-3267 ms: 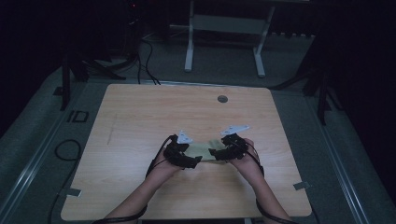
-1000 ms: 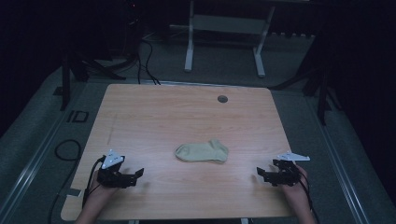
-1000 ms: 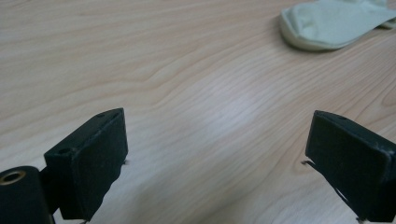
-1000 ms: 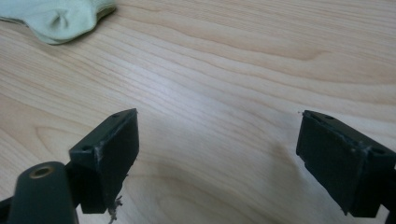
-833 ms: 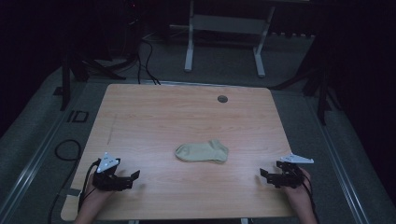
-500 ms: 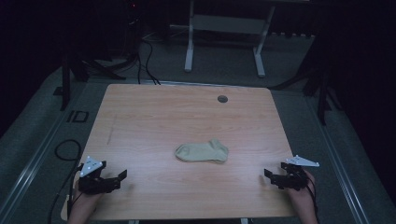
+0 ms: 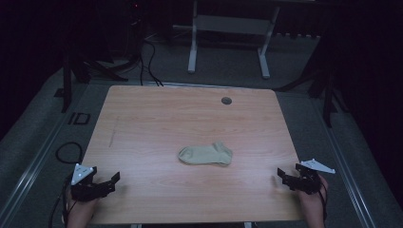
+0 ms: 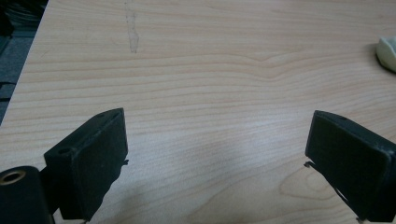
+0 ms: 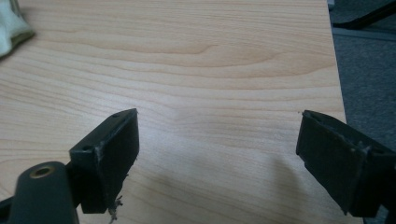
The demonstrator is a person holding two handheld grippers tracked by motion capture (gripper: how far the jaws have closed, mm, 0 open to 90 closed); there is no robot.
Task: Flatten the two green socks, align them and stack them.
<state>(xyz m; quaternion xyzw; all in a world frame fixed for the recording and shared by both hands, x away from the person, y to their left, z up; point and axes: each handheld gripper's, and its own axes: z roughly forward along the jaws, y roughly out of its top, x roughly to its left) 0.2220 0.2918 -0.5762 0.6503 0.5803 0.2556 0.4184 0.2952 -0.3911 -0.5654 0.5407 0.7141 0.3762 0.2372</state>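
sock [image 7: 206, 154] lies flat near the middle of the table [image 7: 157, 118], a little toward the near edge, its long axis running left to right, parallel to that edge. left hand-held gripper [image 7: 113, 179] sits at the near left corner with its jaws spread wide and empty, and the sock lies ahead and to its right; in the left gripper view the sock [image 8: 387, 53] peeks in at the far right. right hand-held gripper [image 7: 282, 176] sits by the near right corner, jaws likewise wide apart and holding nothing, with the sock [image 9: 11, 23] ahead and to its left. both are well apart from the sock, and i judge the right one slightly nearer. compared with half a second ago the left hand-held gripper has slid somewhat rightward along the near edge, while the right one and the sock have hardly shifted
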